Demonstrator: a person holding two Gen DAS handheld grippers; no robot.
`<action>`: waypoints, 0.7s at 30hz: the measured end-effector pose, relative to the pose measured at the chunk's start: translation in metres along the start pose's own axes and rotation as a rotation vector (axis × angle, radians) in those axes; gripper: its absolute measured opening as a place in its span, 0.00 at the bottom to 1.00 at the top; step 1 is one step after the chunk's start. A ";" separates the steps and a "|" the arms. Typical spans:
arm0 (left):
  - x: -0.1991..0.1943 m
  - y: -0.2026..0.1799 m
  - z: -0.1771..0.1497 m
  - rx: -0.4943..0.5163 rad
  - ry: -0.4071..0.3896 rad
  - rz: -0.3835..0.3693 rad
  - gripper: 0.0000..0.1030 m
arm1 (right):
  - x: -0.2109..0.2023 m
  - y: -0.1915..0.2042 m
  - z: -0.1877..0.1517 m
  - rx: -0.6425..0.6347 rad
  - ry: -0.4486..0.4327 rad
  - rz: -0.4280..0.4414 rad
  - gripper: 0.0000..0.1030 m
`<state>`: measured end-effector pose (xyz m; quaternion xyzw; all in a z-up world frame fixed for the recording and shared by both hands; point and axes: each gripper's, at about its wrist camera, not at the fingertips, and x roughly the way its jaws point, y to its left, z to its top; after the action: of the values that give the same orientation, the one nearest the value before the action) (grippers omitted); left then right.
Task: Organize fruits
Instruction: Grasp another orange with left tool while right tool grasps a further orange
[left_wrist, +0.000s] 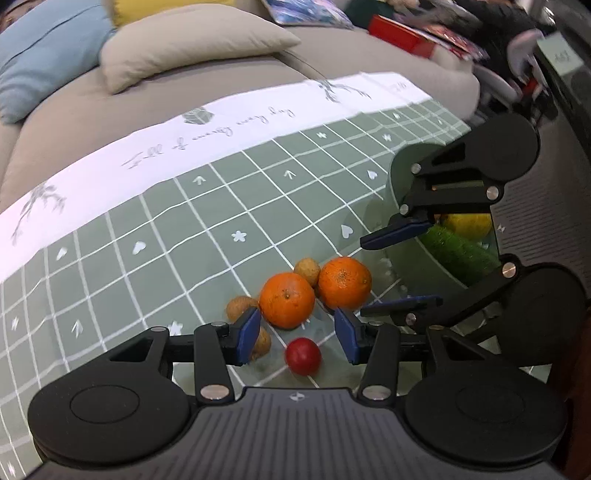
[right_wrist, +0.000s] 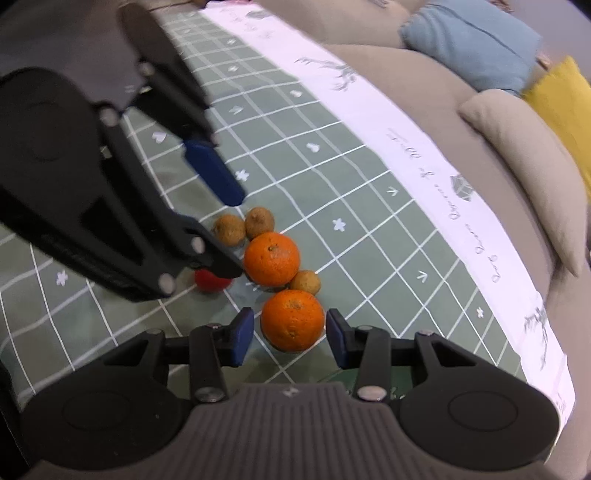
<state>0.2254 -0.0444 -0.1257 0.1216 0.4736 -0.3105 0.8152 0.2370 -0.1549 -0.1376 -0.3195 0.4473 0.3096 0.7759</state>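
Closest to the left wrist camera, the left gripper (left_wrist: 295, 338) has its blue-padded fingers (left_wrist: 246, 334) spread apart above a small red fruit (left_wrist: 303, 356) that lies on the table (left_wrist: 177, 258), which wears a green checked cloth with a white printed border. Neither pad touches the red fruit. Just beyond it sits an orange (left_wrist: 287, 300), close to the inner face of the left pad, and a second orange (left_wrist: 344, 283) lies to its right, the two nearly touching. Three small brown fruits surround them: one (left_wrist: 307, 270) behind and between the oranges, one (left_wrist: 240, 307) left of the nearer orange, one (left_wrist: 261, 344) partly hidden behind the left pad. In the right wrist view, the right gripper (right_wrist: 290, 338) is also released, its fingers (right_wrist: 242, 338) standing on either side of the second orange (right_wrist: 292, 319) with a gap on each side, so nothing is grasped. The first orange (right_wrist: 272, 259) lies past it. At the right of the left wrist view, a green bowl (left_wrist: 400, 177) holds a yellow fruit (left_wrist: 467, 223) and a green, rough-skinned one (left_wrist: 458, 254). Beyond the table are a beige sofa (left_wrist: 92, 122) and cushions.
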 end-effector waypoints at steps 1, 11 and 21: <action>0.005 0.001 0.002 0.012 0.012 -0.007 0.54 | 0.003 0.000 0.000 -0.015 0.005 0.006 0.38; 0.037 0.000 0.014 0.161 0.086 0.010 0.53 | 0.024 -0.004 -0.002 -0.086 0.043 0.052 0.41; 0.049 -0.003 0.019 0.177 0.105 0.021 0.44 | 0.028 0.002 -0.004 -0.100 0.038 0.021 0.39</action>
<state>0.2546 -0.0751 -0.1573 0.2140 0.4850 -0.3358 0.7786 0.2449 -0.1518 -0.1646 -0.3589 0.4492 0.3336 0.7471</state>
